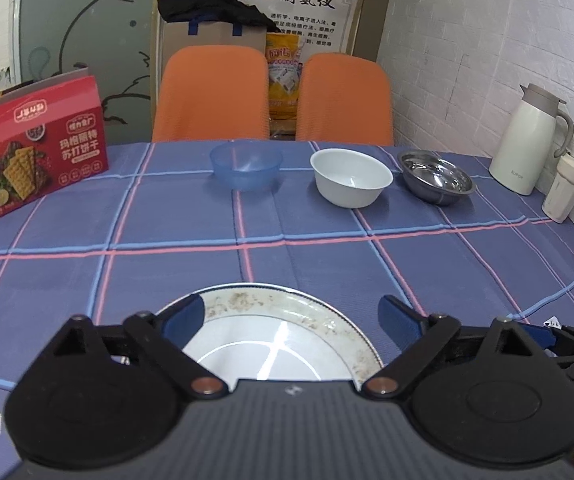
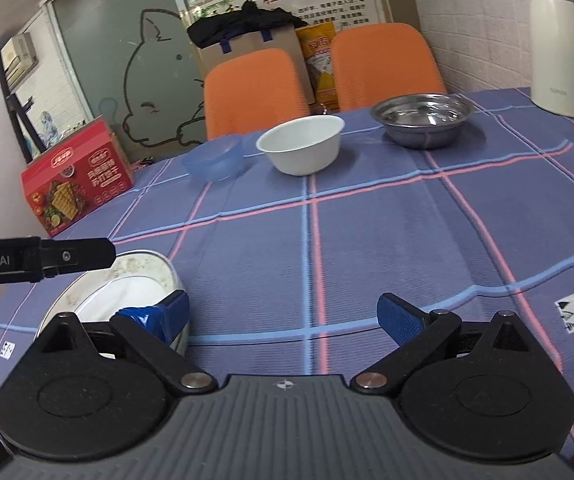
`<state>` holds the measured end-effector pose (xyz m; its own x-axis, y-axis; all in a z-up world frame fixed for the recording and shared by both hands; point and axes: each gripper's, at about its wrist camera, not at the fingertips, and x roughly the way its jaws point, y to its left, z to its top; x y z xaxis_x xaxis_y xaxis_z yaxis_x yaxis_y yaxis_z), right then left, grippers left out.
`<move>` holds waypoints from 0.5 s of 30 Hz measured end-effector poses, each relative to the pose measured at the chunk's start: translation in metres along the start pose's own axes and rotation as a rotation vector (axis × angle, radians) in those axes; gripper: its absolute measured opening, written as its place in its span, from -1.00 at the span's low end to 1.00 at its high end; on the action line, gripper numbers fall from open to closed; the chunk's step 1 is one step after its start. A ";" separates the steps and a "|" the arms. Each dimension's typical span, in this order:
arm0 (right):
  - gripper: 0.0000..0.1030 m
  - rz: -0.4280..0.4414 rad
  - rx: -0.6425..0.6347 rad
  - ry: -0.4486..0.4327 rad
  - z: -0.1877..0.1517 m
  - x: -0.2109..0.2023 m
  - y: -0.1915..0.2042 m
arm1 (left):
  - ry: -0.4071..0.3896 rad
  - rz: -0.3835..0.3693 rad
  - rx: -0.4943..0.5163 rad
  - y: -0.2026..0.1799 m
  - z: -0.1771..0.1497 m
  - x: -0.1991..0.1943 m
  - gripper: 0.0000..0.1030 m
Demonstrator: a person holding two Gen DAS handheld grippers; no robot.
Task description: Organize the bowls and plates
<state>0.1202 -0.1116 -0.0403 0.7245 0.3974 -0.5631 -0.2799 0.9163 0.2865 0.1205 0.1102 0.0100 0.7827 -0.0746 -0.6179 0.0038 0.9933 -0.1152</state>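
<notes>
At the bench's (image 1: 287,240) near edge, both tongs, left (image 1: 291,316) and right (image 2: 283,312), gape empty around the plate (image 1: 279,344); a careless rim pinch could tip it off.

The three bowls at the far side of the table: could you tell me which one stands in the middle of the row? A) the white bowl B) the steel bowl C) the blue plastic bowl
A: in the left wrist view the white bowl stands between the blue plastic bowl on its left and the steel bowl on its right.
</notes>
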 end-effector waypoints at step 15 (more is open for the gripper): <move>0.71 -0.158 0.086 -0.046 0.001 -0.017 -0.065 | 0.053 -0.033 0.133 -0.077 0.010 0.041 0.80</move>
<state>0.1270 -0.1782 -0.0492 0.7837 0.2447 -0.5709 -0.1073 0.9587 0.2636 0.1582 0.0320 0.0010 0.7467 -0.1089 -0.6561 0.1145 0.9928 -0.0346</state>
